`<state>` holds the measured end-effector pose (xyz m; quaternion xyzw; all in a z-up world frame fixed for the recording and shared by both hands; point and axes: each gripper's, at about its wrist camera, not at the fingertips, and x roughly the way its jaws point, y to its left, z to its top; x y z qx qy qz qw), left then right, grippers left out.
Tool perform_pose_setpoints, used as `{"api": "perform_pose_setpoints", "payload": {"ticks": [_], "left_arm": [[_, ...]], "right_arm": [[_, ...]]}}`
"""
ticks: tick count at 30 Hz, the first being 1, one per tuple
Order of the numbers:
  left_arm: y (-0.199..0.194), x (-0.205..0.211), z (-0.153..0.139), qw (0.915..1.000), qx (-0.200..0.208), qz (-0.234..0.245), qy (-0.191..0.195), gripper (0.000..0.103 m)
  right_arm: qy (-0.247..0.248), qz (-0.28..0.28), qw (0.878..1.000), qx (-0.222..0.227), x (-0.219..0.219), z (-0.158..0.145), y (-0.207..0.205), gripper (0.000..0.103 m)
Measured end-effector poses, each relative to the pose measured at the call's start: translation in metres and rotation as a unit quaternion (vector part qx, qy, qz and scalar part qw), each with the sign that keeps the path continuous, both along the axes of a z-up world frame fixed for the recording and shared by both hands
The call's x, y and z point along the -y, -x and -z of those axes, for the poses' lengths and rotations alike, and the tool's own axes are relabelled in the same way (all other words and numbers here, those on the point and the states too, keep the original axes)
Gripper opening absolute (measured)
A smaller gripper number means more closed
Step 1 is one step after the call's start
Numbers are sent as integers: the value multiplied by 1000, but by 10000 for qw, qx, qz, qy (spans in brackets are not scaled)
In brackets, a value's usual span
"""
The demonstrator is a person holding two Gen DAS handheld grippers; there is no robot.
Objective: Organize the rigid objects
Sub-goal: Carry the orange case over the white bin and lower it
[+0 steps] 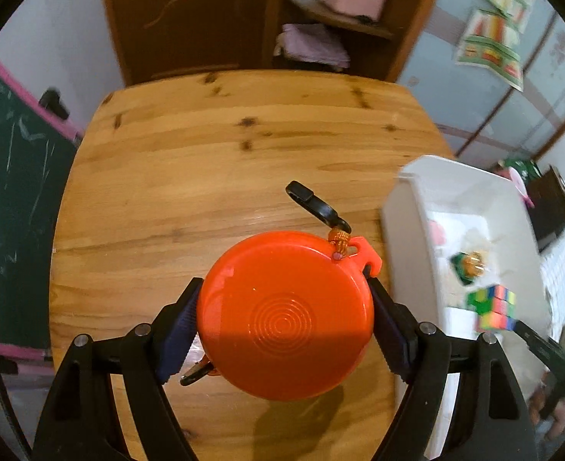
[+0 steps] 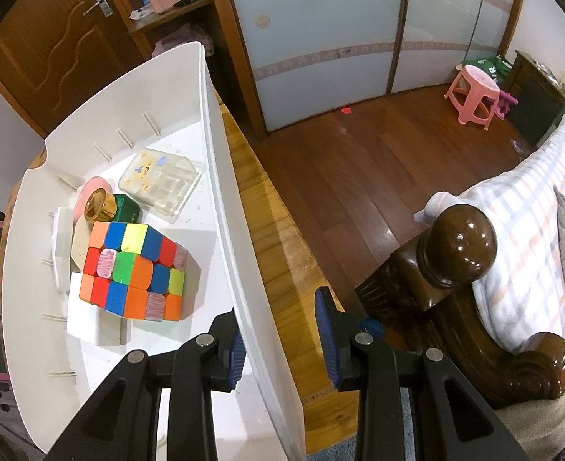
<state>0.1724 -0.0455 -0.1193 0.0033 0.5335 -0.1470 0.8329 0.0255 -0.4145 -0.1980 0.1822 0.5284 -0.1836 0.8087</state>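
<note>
My left gripper (image 1: 285, 319) is shut on a round orange case (image 1: 286, 315) with a black clip (image 1: 317, 205), held above the wooden table (image 1: 205, 153). A white bin (image 1: 455, 192) stands at the table's right side. My right gripper (image 2: 282, 342) is open and straddles the bin's right wall (image 2: 224, 192); one finger is inside, one outside. Inside the bin lie a colourful puzzle cube (image 2: 134, 271), a green bottle with a gold cap (image 2: 107, 205), a clear plastic box (image 2: 161, 184) and pink and white pieces. The cube also shows in the left wrist view (image 1: 493, 307).
A chalkboard (image 1: 9, 192) stands left of the table. A brown door (image 1: 182, 15) and shelves (image 1: 336, 19) are behind it. A dark wooden bedpost (image 2: 459, 246) and bed (image 2: 532, 230) are right of the bin. A pink stool (image 2: 474, 94) stands on the floor.
</note>
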Motion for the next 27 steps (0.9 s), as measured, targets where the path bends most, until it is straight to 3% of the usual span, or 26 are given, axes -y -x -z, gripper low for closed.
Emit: {"api": "perform_pose_setpoints", "payload": {"ticks": [8, 13, 19, 27], "left_arm": [[18, 66, -66, 9948, 458, 890, 165, 83], [19, 124, -84, 9869, 691, 1456, 113, 83], [2, 189, -62, 9798, 623, 1894, -123, 83], [-16, 259, 4, 9714, 143, 2282, -638, 83]], "right_arm": [[-112, -41, 9998, 126, 1, -1, 2, 32], [-174, -76, 9996, 191, 2, 0, 3, 32], [-242, -131, 9993, 247, 2, 0, 3, 32], [-142, -192, 9994, 252, -1, -1, 3, 32]]}}
